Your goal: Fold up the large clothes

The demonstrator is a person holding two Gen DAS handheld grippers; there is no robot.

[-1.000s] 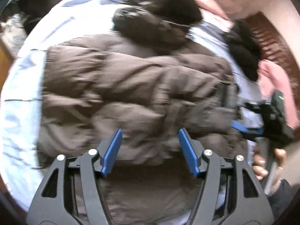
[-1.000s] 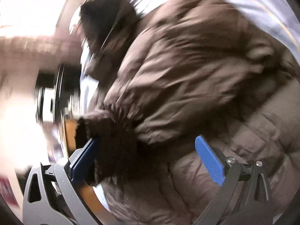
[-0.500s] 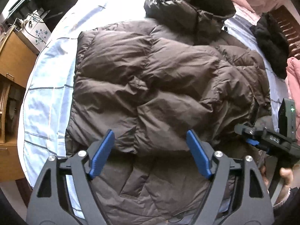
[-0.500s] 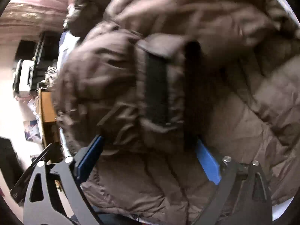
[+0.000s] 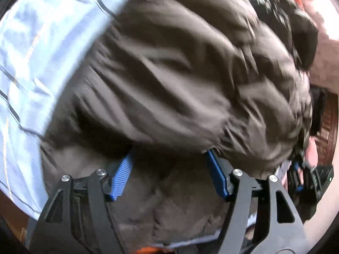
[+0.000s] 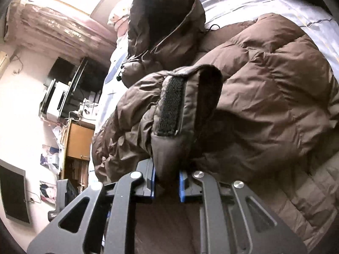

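Brown quilted puffer jacket [image 6: 264, 89] lies spread across a pale blue striped bedsheet [image 5: 42, 42], its hood [image 6: 165, 21] toward the bed's far end. Nearest, the right gripper [image 6: 166, 183] is closing on the sleeve cuff [image 6: 169, 139], hook-and-loop strip [image 6: 170, 105] showing, likely to fold it inward. The left gripper [image 5: 169, 169], narrowing but gripping nothing, straddles the near hem. No readable writing.
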